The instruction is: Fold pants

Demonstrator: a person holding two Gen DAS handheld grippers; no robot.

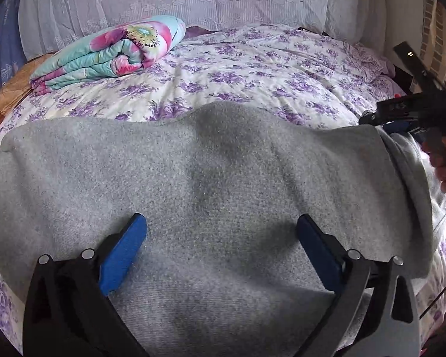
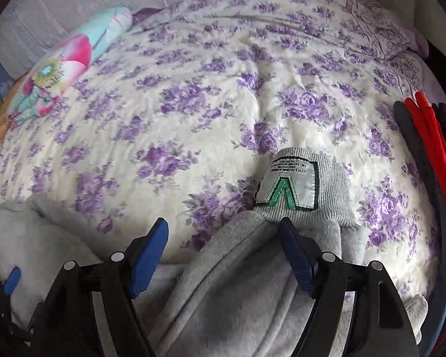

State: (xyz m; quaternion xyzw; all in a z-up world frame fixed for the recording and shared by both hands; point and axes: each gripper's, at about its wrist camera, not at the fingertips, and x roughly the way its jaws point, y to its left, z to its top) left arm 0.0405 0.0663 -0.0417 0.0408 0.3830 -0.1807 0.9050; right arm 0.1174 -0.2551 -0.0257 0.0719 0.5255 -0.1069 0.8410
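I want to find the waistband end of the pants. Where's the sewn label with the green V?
In the right wrist view, the label sits on the ribbed waistband of the grey pants, just beyond the right gripper, on the floral bedspread.

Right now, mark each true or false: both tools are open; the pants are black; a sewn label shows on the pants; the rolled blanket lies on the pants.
1. Both tools are open. True: the left tool and the right tool stand wide, gripping nothing.
2. The pants are black. False: they are grey.
3. A sewn label shows on the pants. True.
4. The blanket lies on the pants. False: it lies apart, farther back on the bed.
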